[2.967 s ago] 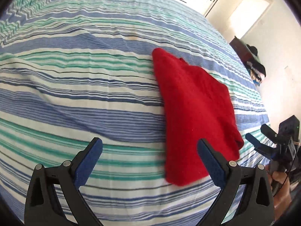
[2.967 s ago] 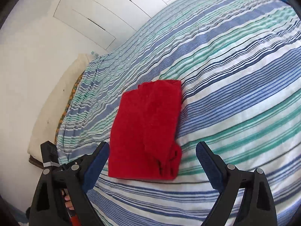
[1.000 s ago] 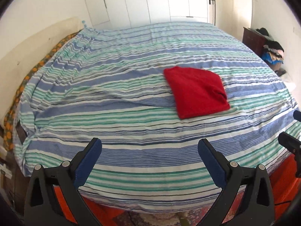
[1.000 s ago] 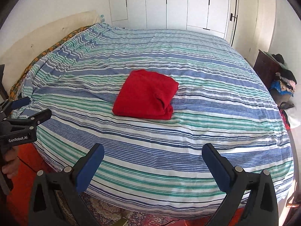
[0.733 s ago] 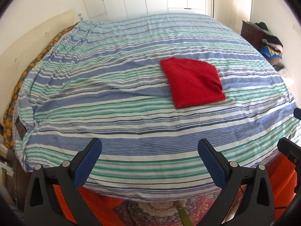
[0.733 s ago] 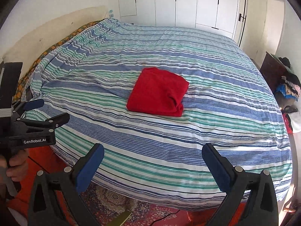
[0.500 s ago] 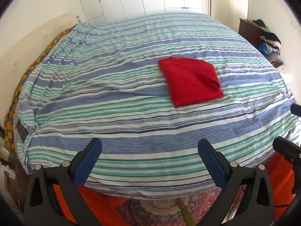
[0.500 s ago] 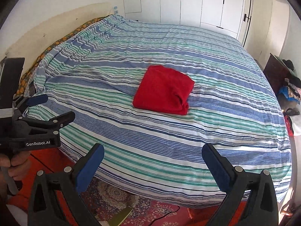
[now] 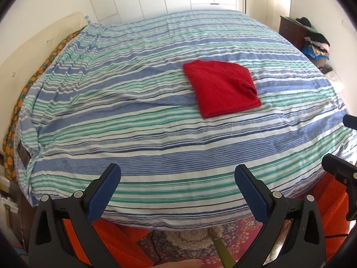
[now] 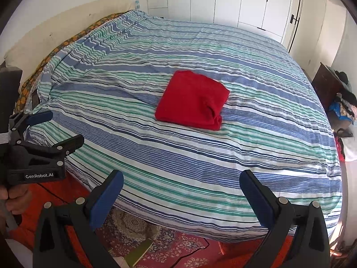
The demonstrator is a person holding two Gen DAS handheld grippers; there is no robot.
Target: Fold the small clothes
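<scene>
Presently the red garment (image 9: pixel 222 87) lies folded into a compact, roughly square bundle near the middle of the striped bedsheet (image 9: pixel 133 120), flat, with one rolled edge facing the right side of the bed. My left gripper (image 9: pixel 177 188) stands with jaws wide and nothing between the blue pads (image 9: pixel 103 192), held back off the foot of the bed and well apart from the garment. My right gripper (image 10: pixel 181 193) is likewise spread wide and empty, also clear of the mattress edge. Below both lies a patterned red rug (image 10: pixel 156 243). A dark wooden cabinet (image 10: pixel 328 87) by the right wall carries a loose pile of clothes (image 10: pixel 344 105). White wardrobe doors (image 10: pixel 225 2) stand shut behind the bed.
</scene>
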